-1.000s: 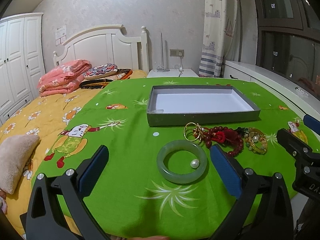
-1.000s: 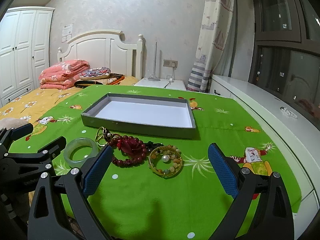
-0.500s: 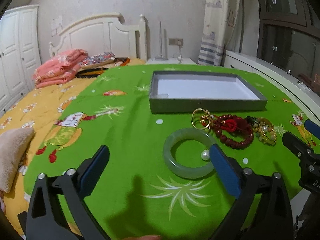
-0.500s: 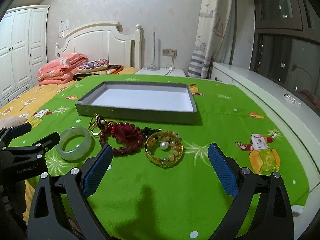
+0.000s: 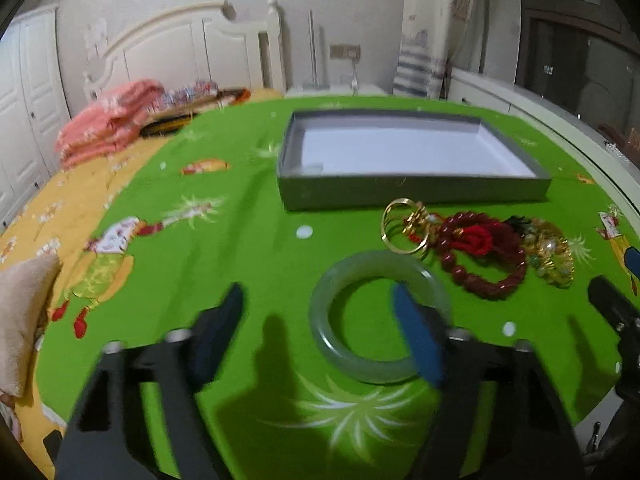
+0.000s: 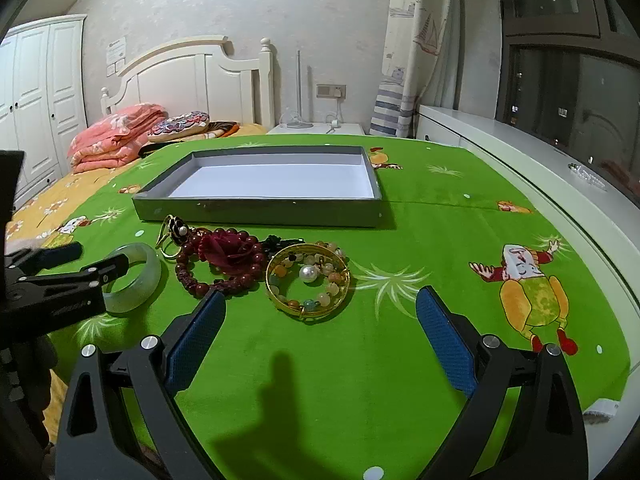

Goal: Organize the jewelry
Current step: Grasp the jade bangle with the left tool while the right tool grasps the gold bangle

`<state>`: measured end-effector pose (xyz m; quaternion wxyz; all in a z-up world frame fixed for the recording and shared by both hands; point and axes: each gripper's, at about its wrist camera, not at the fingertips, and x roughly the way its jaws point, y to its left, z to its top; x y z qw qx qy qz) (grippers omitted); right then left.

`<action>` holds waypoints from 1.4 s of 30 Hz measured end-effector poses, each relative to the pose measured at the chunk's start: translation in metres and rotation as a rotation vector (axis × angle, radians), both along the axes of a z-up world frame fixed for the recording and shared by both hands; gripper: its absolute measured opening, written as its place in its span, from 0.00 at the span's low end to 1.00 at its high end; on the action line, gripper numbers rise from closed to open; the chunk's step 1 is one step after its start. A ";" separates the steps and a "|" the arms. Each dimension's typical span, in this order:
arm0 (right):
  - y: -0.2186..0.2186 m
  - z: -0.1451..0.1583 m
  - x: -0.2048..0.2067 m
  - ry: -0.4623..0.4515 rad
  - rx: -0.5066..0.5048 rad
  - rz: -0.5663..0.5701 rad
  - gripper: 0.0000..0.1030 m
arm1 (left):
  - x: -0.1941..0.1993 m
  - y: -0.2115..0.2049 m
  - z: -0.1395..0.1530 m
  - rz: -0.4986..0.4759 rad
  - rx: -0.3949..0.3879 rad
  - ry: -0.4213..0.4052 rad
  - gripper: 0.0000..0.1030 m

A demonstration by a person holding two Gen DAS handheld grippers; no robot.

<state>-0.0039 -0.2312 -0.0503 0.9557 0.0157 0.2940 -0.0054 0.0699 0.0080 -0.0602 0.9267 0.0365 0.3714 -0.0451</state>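
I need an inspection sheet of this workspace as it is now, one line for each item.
Surface: green cartoon blanket over the bed.
Job's things: grey tray, nothing seen inside; jade bangle; gold rings; red bead bracelet; gold bead bangle around a pearl.
Clutter: nothing seen.
Grippers: left gripper open, one finger inside the jade bangle; right gripper open, holding nothing.
Cables: one at the wall socket.
Surroundings: folded pink quilt, white headboard, wardrobe, curtain.

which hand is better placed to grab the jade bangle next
Left. The left gripper is open right at the jade bangle, one finger over its hole. The right gripper faces the gold bracelet instead.
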 end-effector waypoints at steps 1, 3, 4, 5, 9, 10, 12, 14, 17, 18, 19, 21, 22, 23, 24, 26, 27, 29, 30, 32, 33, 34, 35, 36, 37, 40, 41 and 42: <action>0.000 0.000 0.001 0.002 0.000 0.002 0.87 | 0.005 0.003 -0.004 -0.005 -0.011 0.029 0.48; -0.001 -0.001 0.001 0.004 -0.007 0.006 0.87 | 0.008 0.007 -0.007 -0.006 -0.030 0.039 0.47; -0.002 -0.002 0.002 0.006 -0.011 0.005 0.87 | 0.008 0.008 -0.008 -0.001 -0.024 0.035 0.47; -0.003 -0.002 0.003 0.009 -0.013 0.003 0.87 | 0.009 0.008 -0.009 0.000 -0.018 0.030 0.47; -0.015 -0.005 0.013 0.045 -0.014 -0.025 0.87 | 0.012 0.009 -0.013 0.030 -0.005 0.015 0.53; -0.016 -0.006 0.015 0.048 -0.016 -0.027 0.87 | 0.013 0.010 -0.014 0.046 -0.006 0.014 0.59; -0.020 -0.006 0.019 0.057 -0.006 -0.034 0.86 | 0.014 0.017 -0.015 0.096 -0.023 0.026 0.76; -0.024 -0.004 0.022 0.059 0.011 -0.036 0.82 | 0.017 0.023 -0.015 0.107 -0.030 0.055 0.88; -0.014 0.002 0.026 0.052 -0.009 0.013 0.73 | 0.018 0.025 -0.015 0.101 -0.023 0.076 0.92; -0.008 0.002 0.027 0.053 -0.022 0.038 0.71 | 0.019 0.025 -0.016 0.101 -0.023 0.078 0.92; -0.002 0.002 0.029 0.055 -0.037 0.063 0.67 | 0.019 0.026 -0.016 0.099 -0.022 0.078 0.92; 0.014 -0.001 0.034 0.069 -0.075 0.117 0.57 | 0.018 0.026 -0.015 0.092 -0.020 0.077 0.92; 0.017 -0.003 0.038 0.082 -0.077 0.130 0.51 | 0.017 0.025 -0.015 0.084 -0.020 0.075 0.89; 0.019 -0.005 0.040 0.095 -0.075 0.139 0.45 | 0.015 0.024 -0.014 0.073 -0.018 0.071 0.83; 0.021 -0.008 0.045 0.114 -0.076 0.146 0.43 | 0.012 0.021 -0.013 0.049 -0.017 0.066 0.78; 0.024 -0.013 0.054 0.142 -0.093 0.152 0.34 | 0.008 0.013 -0.010 -0.006 -0.014 0.052 0.53; 0.026 -0.015 0.056 0.151 -0.097 0.155 0.33 | 0.006 0.009 -0.010 -0.032 -0.012 0.045 0.50; 0.029 -0.017 0.061 0.166 -0.104 0.167 0.25 | 0.006 0.006 -0.011 -0.050 -0.016 0.033 0.42; 0.031 -0.018 0.063 0.170 -0.110 0.174 0.22 | 0.005 0.006 -0.011 -0.067 -0.022 0.020 0.38; 0.035 -0.021 0.063 0.164 -0.127 0.180 0.13 | 0.003 0.006 -0.012 -0.099 -0.044 -0.003 0.17; 0.035 -0.021 0.062 0.157 -0.132 0.180 0.12 | 0.003 0.008 -0.012 -0.110 -0.067 -0.002 0.17; 0.036 -0.021 0.061 0.147 -0.132 0.181 0.11 | 0.003 0.008 -0.012 -0.119 -0.077 -0.004 0.17; 0.035 -0.020 0.059 0.135 -0.125 0.177 0.11 | 0.002 0.009 -0.012 -0.125 -0.084 -0.008 0.16; 0.033 -0.019 0.057 0.125 -0.117 0.173 0.11 | 0.002 0.010 -0.012 -0.128 -0.096 -0.010 0.16; 0.031 -0.017 0.055 0.115 -0.110 0.169 0.11 | 0.002 0.011 -0.012 -0.130 -0.109 -0.011 0.16; 0.027 -0.014 0.051 0.087 -0.101 0.170 0.11 | 0.001 0.012 -0.010 -0.138 -0.139 -0.020 0.15; 0.025 -0.012 0.049 0.075 -0.095 0.171 0.11 | 0.000 0.011 -0.009 -0.139 -0.144 -0.025 0.14; 0.024 -0.011 0.048 0.069 -0.090 0.170 0.11 | -0.001 0.012 -0.007 -0.141 -0.146 -0.029 0.14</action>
